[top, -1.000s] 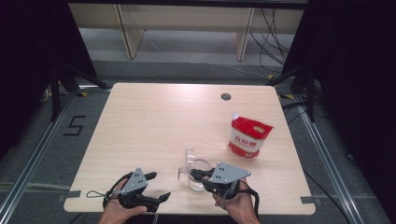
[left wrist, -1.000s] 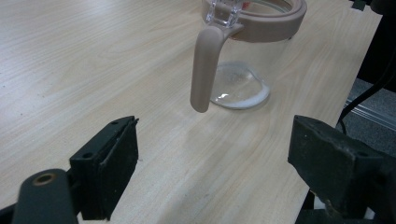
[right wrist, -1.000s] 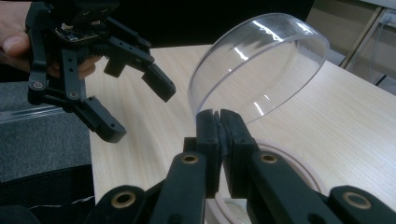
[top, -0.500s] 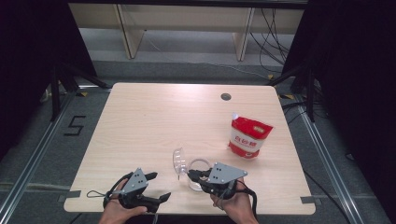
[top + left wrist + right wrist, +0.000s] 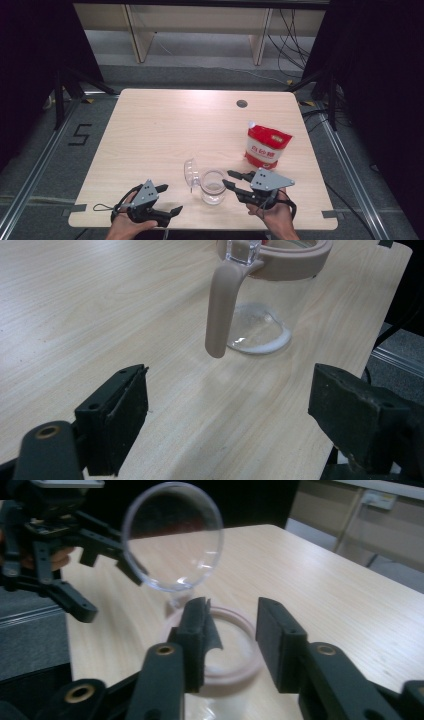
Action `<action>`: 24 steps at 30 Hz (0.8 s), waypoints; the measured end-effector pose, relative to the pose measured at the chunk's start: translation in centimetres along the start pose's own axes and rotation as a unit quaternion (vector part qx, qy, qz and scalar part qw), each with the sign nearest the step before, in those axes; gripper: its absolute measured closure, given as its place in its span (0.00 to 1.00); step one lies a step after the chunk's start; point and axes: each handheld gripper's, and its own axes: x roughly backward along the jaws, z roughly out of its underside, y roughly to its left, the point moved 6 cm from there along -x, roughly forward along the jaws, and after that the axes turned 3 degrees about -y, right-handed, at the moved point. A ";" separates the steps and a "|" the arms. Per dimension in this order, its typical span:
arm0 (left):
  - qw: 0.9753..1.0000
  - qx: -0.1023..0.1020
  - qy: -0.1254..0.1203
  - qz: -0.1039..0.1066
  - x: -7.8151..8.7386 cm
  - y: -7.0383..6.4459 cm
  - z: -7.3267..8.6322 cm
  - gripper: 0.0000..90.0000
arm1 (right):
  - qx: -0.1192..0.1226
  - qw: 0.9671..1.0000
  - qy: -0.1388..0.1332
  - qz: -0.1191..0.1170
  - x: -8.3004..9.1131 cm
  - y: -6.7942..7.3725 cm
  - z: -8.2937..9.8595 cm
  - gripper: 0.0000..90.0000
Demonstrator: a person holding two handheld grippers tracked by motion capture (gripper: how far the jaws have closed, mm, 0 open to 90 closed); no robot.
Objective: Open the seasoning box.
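Glass jar (image 5: pixel 213 187): clear, upright on the table (image 5: pixel 165 130), near the table's front edge and roughly mid-width. Pinkish rim band around its mouth (image 5: pixel 220 650). A thin white residue lies in the bottom, seen in the left tool view (image 5: pixel 260 337).

Jar lid (image 5: pixel 190 172): clear round disc, hinged open, standing up at the jar's left side and still attached to the rim. In the right tool view it rises above and behind the rim (image 5: pixel 172 542).

Latch lever (image 5: pixel 222 310): pinkish, hanging down the outside of the jar from the rim band, its free end above the table.

Right tool (image 5: pixel 235 181): just right of the jar, jaws pointing at it, one jaw tip at or very near the rim; contact cannot be confirmed. Jaws set narrow with a gap between them, gripping nothing. Held by a hand (image 5: pixel 272 217) at the front edge.

Left tool (image 5: pixel 167 199): left of and slightly in front of the jar, apart from it, jaws spread wide and empty, aimed toward the jar. Held by a hand (image 5: pixel 125 225) at the front edge.

Red and white pouch (image 5: pixel 267 145): upright, behind and to the right of the jar, well apart from it.

Cable port (image 5: pixel 242 103): dark round hole, far behind the jar, near the table's back edge.
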 end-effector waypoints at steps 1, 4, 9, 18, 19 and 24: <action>1.000 0.000 0.000 0.000 0.0 0.0 0.0 0.17 | -0.011 1.000 0.004 0.007 0.3 -0.1 0.1 0.71; 1.000 -0.005 0.001 0.000 0.1 0.1 0.0 0.18 | -0.007 1.000 -0.002 0.022 1.1 -1.2 0.5 0.69; 1.000 -0.014 0.001 -0.005 0.2 0.3 -0.1 0.18 | -0.015 0.999 0.005 0.043 2.6 -2.5 1.2 0.66; 1.000 -0.001 0.000 -0.007 0.2 0.1 -0.1 0.18 | -0.064 0.996 0.014 0.067 4.2 -4.0 2.8 0.54; 1.000 -0.003 0.000 -0.008 0.2 0.2 -0.1 0.17 | -0.062 0.996 0.017 0.061 4.2 -4.0 2.9 0.53; 1.000 -0.014 -0.002 -0.004 0.1 0.3 -0.3 0.18 | -0.082 0.994 0.027 0.072 4.5 -4.1 3.7 0.45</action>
